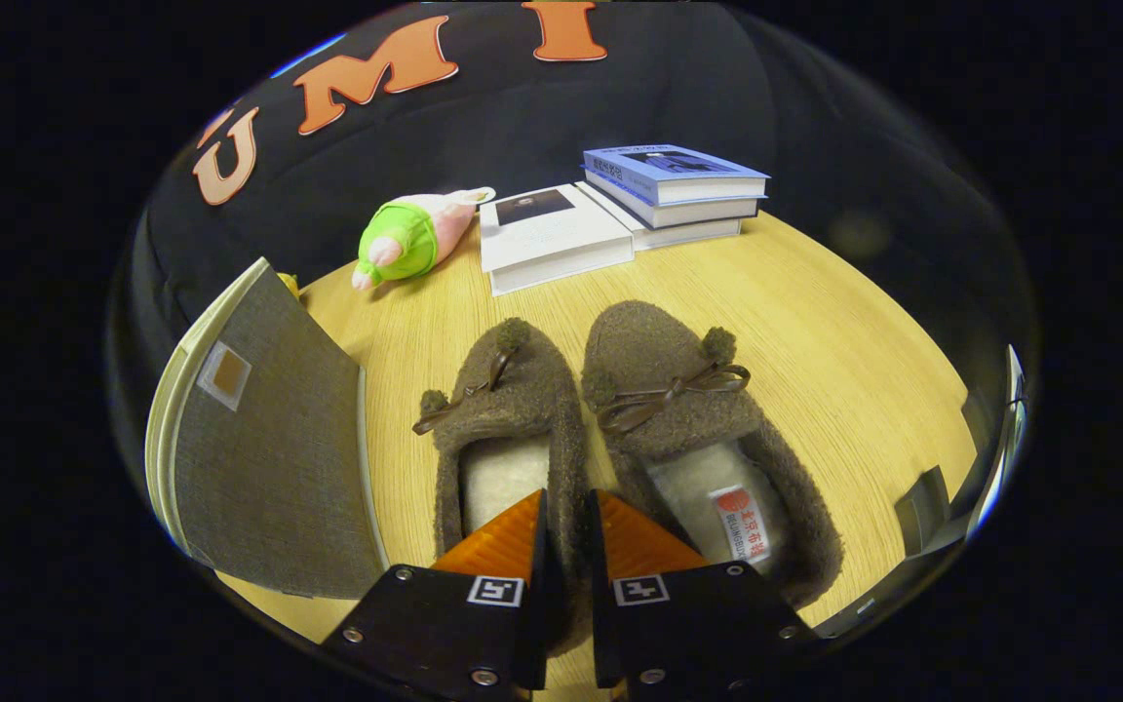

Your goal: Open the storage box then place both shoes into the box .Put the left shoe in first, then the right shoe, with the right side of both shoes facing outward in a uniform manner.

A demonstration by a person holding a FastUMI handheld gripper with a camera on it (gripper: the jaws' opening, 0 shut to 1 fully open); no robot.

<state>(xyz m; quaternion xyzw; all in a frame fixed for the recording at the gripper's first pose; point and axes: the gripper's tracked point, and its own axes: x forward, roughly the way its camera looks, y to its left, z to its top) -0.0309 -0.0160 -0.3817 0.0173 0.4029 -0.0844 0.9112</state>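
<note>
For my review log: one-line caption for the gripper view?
Gripper pinching left shoe's inner wall, right shoe alongside, storage box beside them.

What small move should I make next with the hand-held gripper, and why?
Probably squeeze and lift slightly. The hand-held gripper's fingers straddle the adjacent inner walls of the fuzzy brown left slipper and its right twin, one finger in each opening. A small lift shows whether only the left one rises before heading to the grey fabric storage box beside it.

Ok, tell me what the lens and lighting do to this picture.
Gripper view: fisheye bends the table edge into a curve; light is even, shadows soft under the books; shoes sharp; a faint flare spot beyond the books; gripper fingers nearly closed around the left shoe's wall.
</note>
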